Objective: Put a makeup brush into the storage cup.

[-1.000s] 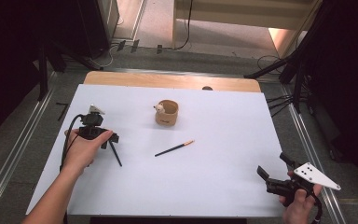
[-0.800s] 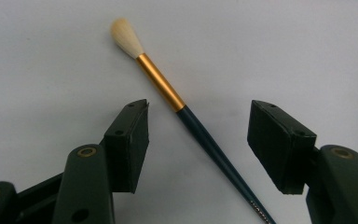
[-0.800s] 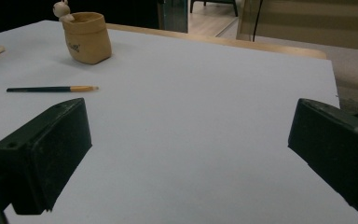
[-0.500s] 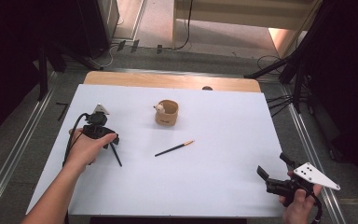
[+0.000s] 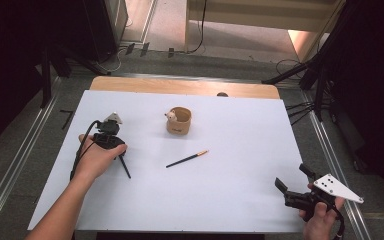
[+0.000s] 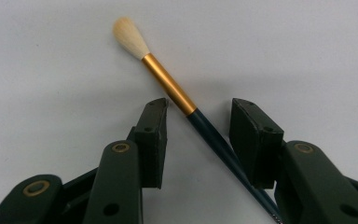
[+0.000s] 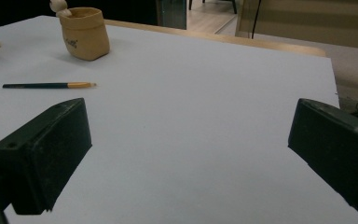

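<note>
White table [image 5: 230, 200]; left claw [image 6: 198, 121] half-closed, astride unpinched brush [image 6: 177, 88], handle end cut off.

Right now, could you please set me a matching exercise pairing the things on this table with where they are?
Things:
1. white-bristled brush
2. second brush
3. tan pouch
4. right gripper

Places or states:
A. lies alone mid-table
B. near the table's near right corner, jaws wide apart, nothing between them
C. lies between the jaws of the left gripper
D. stands upright toward the far edge

Pairs: 1-C, 2-A, 3-D, 4-B.

The left gripper's jaws have just been closing around that brush, and a gap shows on each side of it.
</note>
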The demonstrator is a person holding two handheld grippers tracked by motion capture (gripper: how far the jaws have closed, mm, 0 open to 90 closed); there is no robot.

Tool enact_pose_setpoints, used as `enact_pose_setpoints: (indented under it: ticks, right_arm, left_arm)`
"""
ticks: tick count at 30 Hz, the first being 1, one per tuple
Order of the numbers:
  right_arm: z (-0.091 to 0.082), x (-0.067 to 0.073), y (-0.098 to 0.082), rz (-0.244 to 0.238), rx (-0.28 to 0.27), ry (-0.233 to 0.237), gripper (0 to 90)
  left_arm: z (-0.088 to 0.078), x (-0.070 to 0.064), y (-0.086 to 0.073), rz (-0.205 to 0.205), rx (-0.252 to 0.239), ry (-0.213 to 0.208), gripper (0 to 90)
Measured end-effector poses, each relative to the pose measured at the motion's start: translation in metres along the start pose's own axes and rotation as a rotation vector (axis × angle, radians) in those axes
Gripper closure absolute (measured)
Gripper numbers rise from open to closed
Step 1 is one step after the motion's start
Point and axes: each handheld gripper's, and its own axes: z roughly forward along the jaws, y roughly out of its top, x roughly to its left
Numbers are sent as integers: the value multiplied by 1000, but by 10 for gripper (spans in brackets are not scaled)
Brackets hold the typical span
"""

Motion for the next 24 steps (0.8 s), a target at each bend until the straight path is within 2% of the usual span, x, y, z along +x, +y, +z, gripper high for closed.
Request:
enact_pose_setpoints:
  ticks: [7,13,16,17,20,24]
  right_arm:
    - [1,0,0,0,1,-2,0]
    - [2,0,0,6,8,1,0]
    - [2,0,0,2,5,-3,0]
    - [2,0,0,3,5,-4,0]
    - [1,-1,-1,5,7,-6,0]
    - [2,-1,-1,6,8,-7,0]
  left_arm:
    - [0,0,1,5,8,-3,574]
    - [-1,3,1,30,14,-7,616]
    - [-1,7,1,46,4,-10,799]
    - [-1,11,0,56,-5,-31,846]
    - [-1,14,-1,73,-7,-54,847]
    - [-2,14,-2,87,-13,-58,848]
